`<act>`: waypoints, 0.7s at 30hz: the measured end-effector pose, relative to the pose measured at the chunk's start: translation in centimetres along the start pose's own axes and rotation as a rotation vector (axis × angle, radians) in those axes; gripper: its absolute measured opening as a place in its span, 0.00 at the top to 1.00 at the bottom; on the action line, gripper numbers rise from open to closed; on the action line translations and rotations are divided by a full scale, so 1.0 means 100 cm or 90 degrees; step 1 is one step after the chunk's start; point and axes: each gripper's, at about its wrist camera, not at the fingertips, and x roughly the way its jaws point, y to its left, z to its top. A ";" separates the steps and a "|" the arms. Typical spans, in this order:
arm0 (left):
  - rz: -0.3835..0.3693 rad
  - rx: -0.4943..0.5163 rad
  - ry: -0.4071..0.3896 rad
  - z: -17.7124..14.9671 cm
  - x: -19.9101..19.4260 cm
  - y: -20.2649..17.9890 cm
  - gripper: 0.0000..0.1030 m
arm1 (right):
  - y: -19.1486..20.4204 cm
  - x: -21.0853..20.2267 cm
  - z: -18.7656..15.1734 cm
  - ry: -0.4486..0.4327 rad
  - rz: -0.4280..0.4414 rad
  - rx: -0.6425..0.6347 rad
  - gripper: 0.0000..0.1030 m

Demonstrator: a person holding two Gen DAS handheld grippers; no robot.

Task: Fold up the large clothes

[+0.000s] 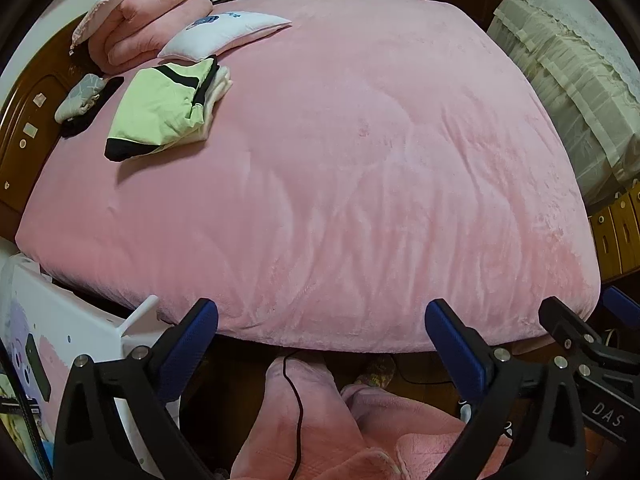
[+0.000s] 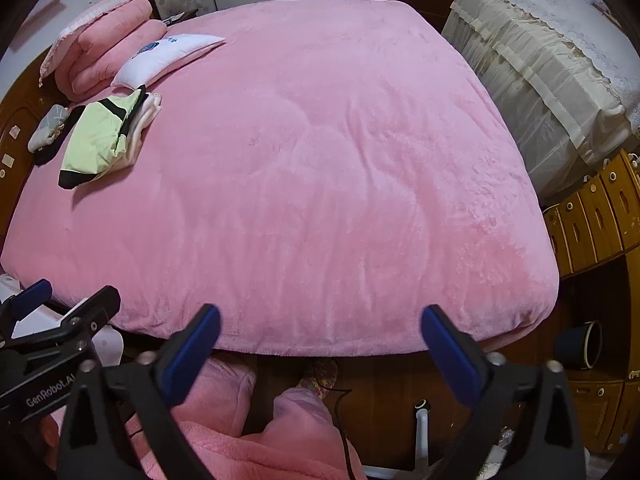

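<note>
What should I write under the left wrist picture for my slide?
Open left tongs hover empty at the edge of a pink bed, with a folded green-and-black garment lying near the pillow.

"DAS" on right gripper [image 1: 576,332]; "GenRobot.AI" on left gripper [image 2: 72,304].

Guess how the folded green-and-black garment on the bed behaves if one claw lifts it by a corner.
The folded green-and-black garment would probably go floppy: thin layers already sag. Likely light, barely denting the pink bed cover. It may unfold or slide off the pale folded clothes beneath.
</note>
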 end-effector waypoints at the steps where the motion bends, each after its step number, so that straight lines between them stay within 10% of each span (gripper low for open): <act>1: 0.000 0.000 0.002 0.000 0.001 0.000 0.01 | -0.001 0.000 0.000 -0.001 0.000 0.001 0.00; 21: 0.003 0.006 -0.014 0.002 -0.005 -0.006 0.01 | -0.007 -0.004 0.005 -0.006 -0.004 0.007 0.00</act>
